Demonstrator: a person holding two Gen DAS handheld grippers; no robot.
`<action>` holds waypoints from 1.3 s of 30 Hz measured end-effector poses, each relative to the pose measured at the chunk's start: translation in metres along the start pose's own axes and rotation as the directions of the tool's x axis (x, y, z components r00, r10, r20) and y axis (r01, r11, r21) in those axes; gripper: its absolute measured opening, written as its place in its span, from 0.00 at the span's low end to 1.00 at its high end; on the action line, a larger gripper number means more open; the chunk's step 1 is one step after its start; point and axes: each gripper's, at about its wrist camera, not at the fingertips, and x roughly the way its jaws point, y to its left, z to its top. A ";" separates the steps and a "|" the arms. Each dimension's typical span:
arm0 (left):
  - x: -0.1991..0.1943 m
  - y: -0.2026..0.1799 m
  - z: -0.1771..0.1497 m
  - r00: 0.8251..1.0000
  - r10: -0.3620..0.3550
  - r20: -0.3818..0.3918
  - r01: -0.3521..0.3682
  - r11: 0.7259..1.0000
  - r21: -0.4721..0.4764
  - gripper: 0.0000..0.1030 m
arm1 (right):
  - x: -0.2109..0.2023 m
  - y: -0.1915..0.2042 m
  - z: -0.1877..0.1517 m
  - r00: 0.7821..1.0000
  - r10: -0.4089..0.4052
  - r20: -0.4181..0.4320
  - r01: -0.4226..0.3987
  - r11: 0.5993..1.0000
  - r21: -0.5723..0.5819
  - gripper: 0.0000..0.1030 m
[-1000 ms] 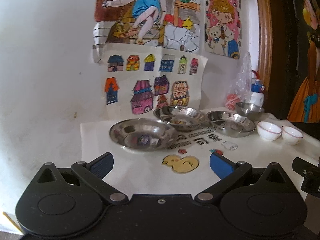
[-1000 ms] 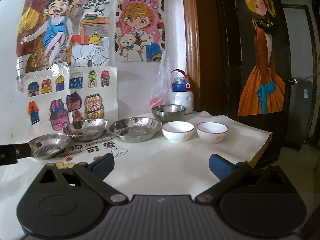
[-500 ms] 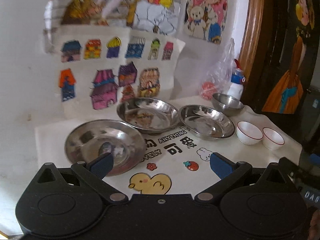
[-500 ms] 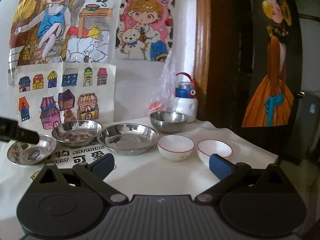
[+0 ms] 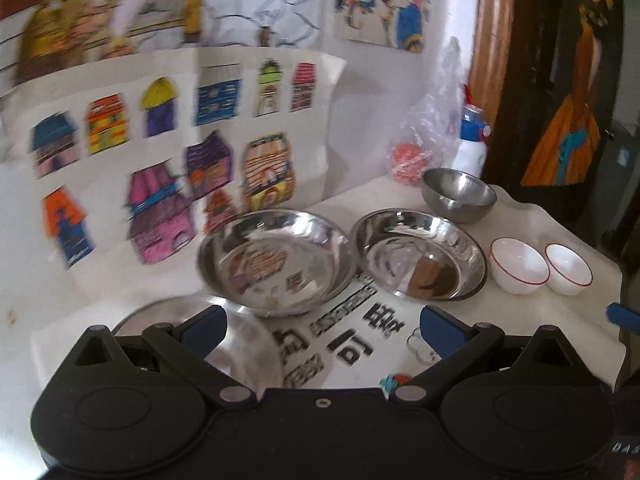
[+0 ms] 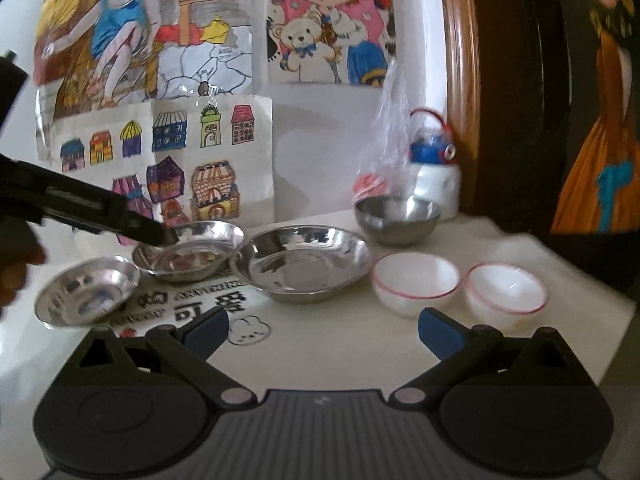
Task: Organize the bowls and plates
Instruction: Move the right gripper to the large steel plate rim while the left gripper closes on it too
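Note:
Three steel plates lie in a row on the white table. The left plate (image 5: 236, 344) (image 6: 86, 292) sits just under my open left gripper (image 5: 320, 326). The middle plate (image 5: 276, 260) (image 6: 190, 250) and the right plate (image 5: 418, 258) (image 6: 304, 264) lie beyond. A small steel bowl (image 5: 458, 196) (image 6: 396, 216) stands behind them. Two white bowls with red rims (image 5: 518, 266) (image 5: 568, 264) (image 6: 416, 282) (image 6: 506, 292) stand at the right. My right gripper (image 6: 322, 330) is open and empty in front of the right plate and the white bowls. The left gripper's arm (image 6: 80, 208) reaches in from the left in the right wrist view.
Coloured drawings (image 5: 208, 120) cover the wall behind the table. A plastic bag (image 5: 428, 136) and a white and blue bottle (image 5: 472, 144) stand at the back right by a wooden frame (image 6: 460, 80). The table's edge (image 6: 624, 320) drops off at the right.
My left gripper has moved forward and down over the left plate. My right gripper has moved closer to the plates and white bowls.

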 end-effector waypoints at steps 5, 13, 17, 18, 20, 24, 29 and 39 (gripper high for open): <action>0.037 -0.013 0.031 0.998 -0.055 -0.018 0.057 0.991 0.121 0.99 | 0.017 -0.015 0.008 0.997 0.072 -0.015 -0.068 0.982 0.176 1.00; 0.113 -0.036 0.077 0.986 -0.146 -0.086 0.166 0.938 0.306 0.99 | 0.054 -0.036 0.006 0.996 0.089 -0.012 -0.072 0.870 0.488 1.00; 0.148 -0.041 0.093 0.978 -0.151 -0.140 0.188 0.933 0.306 0.99 | 0.068 -0.039 0.002 0.995 0.096 -0.014 -0.073 0.834 0.546 1.00; 0.154 -0.042 0.095 0.977 -0.156 -0.148 0.196 0.930 0.311 0.99 | 0.070 -0.038 0.001 0.995 0.100 -0.012 -0.076 0.829 0.554 1.00; 0.165 -0.045 0.098 0.971 -0.166 -0.170 0.214 0.920 0.329 0.99 | 0.077 -0.039 0.002 0.993 0.115 -0.012 -0.087 0.810 0.579 1.00; 0.185 -0.054 0.099 0.961 -0.153 -0.232 0.234 0.896 0.377 0.99 | 0.087 -0.039 0.002 0.992 0.125 0.000 -0.099 0.784 0.612 1.00; 0.198 -0.059 0.101 0.958 -0.165 -0.236 0.248 0.890 0.382 0.97 | 0.094 -0.037 0.003 0.994 0.106 -0.001 -0.084 0.788 0.610 0.92; 0.215 -0.061 0.102 0.940 -0.189 -0.283 0.290 0.881 0.373 0.75 | 0.109 -0.033 -0.002 0.996 0.090 -0.023 -0.060 0.805 0.590 0.65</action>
